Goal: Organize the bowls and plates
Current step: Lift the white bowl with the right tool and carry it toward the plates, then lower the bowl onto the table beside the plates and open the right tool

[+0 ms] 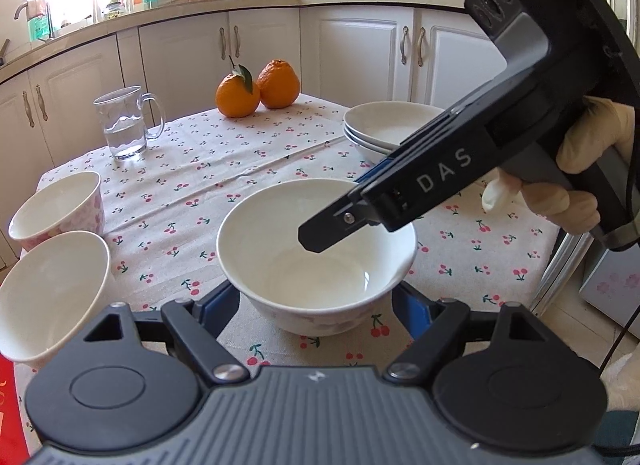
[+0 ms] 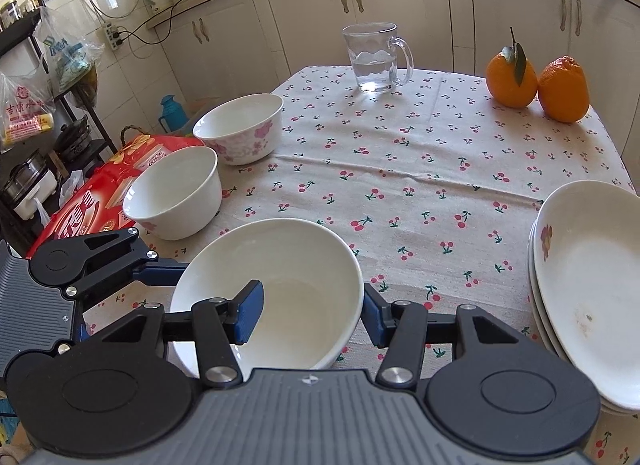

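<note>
A white bowl (image 1: 280, 233) (image 2: 296, 265) stands near the front of the cherry-print table (image 1: 248, 169). My left gripper (image 1: 316, 305) is shut on it, a blue pad against each side below the rim; one of its fingers (image 2: 160, 267) shows at the bowl's left in the right wrist view. My right gripper (image 1: 336, 213) (image 2: 314, 317) comes in from the right and straddles the bowl's wall, one finger inside and one outside, shut on it. Two more bowls, a plain one (image 1: 52, 289) (image 2: 172, 193) and a floral one (image 1: 56, 209) (image 2: 240, 125), stand at the left. Stacked plates (image 1: 384, 125) (image 2: 588, 285) lie at the right.
A glass mug of water (image 1: 124, 125) (image 2: 374, 57) and two oranges (image 1: 256, 93) (image 2: 536, 81) stand at the table's far side. A red bag (image 2: 108, 193) lies off the table's left edge. White kitchen cabinets (image 1: 260, 45) run behind.
</note>
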{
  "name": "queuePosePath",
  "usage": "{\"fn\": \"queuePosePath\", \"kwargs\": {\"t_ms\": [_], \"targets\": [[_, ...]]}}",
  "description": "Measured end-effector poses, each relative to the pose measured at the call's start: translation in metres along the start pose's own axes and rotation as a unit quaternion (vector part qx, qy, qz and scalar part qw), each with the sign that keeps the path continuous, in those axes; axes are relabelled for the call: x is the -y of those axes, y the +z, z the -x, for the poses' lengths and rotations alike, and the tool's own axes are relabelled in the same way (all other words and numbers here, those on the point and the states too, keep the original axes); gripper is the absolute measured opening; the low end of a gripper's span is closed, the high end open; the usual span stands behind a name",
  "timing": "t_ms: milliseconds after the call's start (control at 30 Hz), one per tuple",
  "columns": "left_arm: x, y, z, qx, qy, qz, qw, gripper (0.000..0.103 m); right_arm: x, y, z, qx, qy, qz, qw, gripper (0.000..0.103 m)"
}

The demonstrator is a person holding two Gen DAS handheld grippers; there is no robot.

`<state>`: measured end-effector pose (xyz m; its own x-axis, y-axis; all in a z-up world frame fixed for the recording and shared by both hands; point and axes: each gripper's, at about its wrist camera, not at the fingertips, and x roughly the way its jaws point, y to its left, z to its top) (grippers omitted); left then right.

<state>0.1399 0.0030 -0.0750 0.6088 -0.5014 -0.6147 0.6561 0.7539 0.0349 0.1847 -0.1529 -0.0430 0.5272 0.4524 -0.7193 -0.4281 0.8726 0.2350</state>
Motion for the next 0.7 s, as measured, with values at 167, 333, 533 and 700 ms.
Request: {"fn": "queuePosePath", "kwargs": {"t_ms": [167,333,533,700], "targets": [[0.0,0.0,-0.002,0.001,0.0,0.0,1.0,0.083,0.002,0.0,0.001,0.001,-0.002,-0.001,1.0,0.059],[0.0,-0.001,0.0,0.003,-0.007,0.007,0.9999,0.09,0.001,0.0,0.001,0.004,0.007,-0.002,1.0,0.075],[0.004,-0.008,0.01,0.001,0.004,0.013,0.9999,0.093,-0.006,0.0,0.011,0.032,0.006,0.006,0.999,0.101],[0.004,-0.016,0.028,0.011,0.025,0.035,0.999,0.093,-0.014,-0.002,0.02,0.047,-0.017,0.025,0.998,0.103]]}}
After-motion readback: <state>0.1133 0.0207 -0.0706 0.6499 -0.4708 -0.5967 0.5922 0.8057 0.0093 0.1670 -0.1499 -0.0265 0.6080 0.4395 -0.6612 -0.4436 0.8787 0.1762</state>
